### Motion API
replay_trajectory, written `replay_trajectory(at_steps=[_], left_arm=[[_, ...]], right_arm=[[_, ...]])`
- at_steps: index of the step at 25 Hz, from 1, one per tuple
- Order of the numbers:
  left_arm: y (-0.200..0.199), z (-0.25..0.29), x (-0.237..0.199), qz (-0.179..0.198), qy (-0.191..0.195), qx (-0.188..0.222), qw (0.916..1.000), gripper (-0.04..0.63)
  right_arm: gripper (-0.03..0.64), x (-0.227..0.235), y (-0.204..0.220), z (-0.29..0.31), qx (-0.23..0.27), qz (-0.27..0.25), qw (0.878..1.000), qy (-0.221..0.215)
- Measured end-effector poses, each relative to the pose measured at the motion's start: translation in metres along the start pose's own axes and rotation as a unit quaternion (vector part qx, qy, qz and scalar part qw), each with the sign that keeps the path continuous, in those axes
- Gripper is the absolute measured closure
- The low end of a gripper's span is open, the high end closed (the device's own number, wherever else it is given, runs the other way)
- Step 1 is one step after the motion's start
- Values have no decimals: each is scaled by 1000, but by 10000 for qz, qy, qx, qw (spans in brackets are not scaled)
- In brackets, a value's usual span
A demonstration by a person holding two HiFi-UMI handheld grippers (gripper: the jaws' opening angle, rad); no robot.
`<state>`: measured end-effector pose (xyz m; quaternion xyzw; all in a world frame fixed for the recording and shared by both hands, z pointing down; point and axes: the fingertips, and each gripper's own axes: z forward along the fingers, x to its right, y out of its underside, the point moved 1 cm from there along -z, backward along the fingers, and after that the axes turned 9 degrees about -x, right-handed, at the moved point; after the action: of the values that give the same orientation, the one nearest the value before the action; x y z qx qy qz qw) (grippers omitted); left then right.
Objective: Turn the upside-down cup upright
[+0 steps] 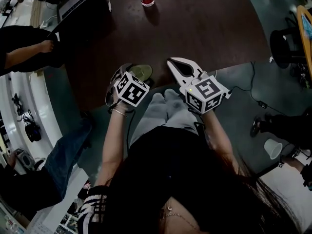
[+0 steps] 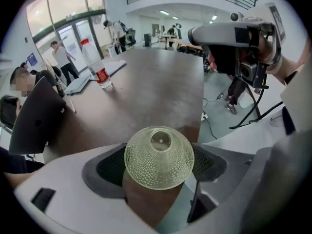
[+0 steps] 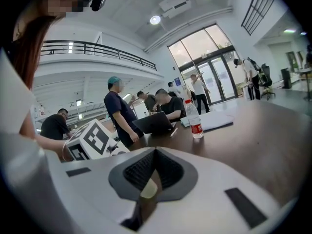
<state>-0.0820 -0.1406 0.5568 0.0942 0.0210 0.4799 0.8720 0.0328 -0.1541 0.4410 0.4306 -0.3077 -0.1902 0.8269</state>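
A: What carries everything?
B: A broad bench (image 1: 204, 28), dark brown and smooth with a dull sheen. Its straight near edge lies by the person's knees.
A: What stands at the far side?
B: People sit there at a dark, flat-lidded laptop (image 3: 153, 122).
A: And the claws?
B: Both are white and hard-shelled, with black ribbed pads. The left claw (image 2: 160, 150) points steeply down, released, with one jaw at each side of the cup (image 2: 159, 172). The right claw (image 3: 155, 152) is clenched on nothing, pads together, and is held just beside the left.
A: Anything smaller?
B: A clear water bottle (image 2: 97, 65) with a red label stands well apart from the cup.
A: The cup itself?
B: It is upside down near the bench's edge. It is a see-through, pale green dome covered in fine dimples, its small round base on top.
A: Do the views differ?
B: Only the left gripper view shows the dimples. The head view gives an olive patch partly hidden by the left claw.
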Motion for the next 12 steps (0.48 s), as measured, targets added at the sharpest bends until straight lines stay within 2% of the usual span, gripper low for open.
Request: replay_trajectory(at_steps=[12], left_arm=[[1,10,3,299,70,-579,9978,197]], right_arm=[[600,3,6,0,58,144,9999,36]])
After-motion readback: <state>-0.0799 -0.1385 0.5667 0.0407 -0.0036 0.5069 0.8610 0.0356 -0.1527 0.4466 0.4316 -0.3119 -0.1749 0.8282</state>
